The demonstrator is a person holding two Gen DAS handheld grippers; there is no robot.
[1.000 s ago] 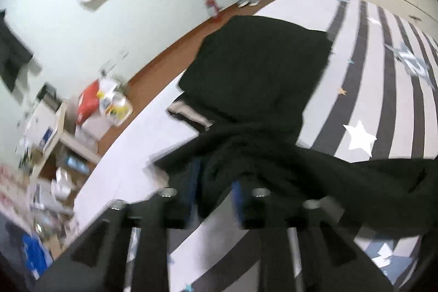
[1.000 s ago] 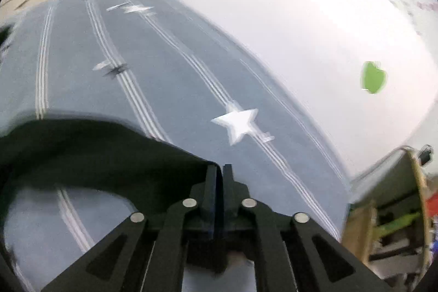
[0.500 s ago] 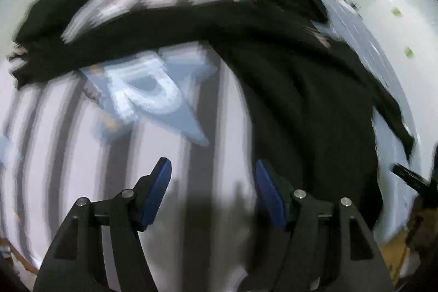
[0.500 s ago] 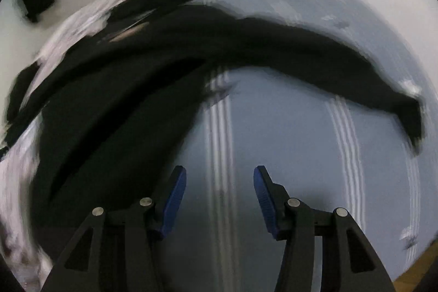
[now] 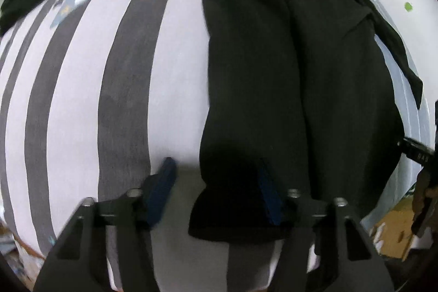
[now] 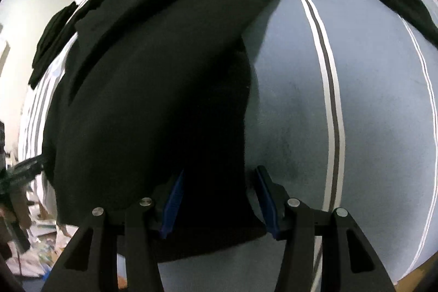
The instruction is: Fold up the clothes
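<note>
Black garment [image 5: 273, 78] flat on striped bedsheet [image 5: 82, 100], both grippers' jaws wide apart, empty.

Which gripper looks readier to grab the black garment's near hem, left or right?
Probably right. The right gripper is open with the garment's hem corner filling the gap between its fingers. The left gripper, also open, has only the hem's edge inside, mostly bedsheet.
</note>
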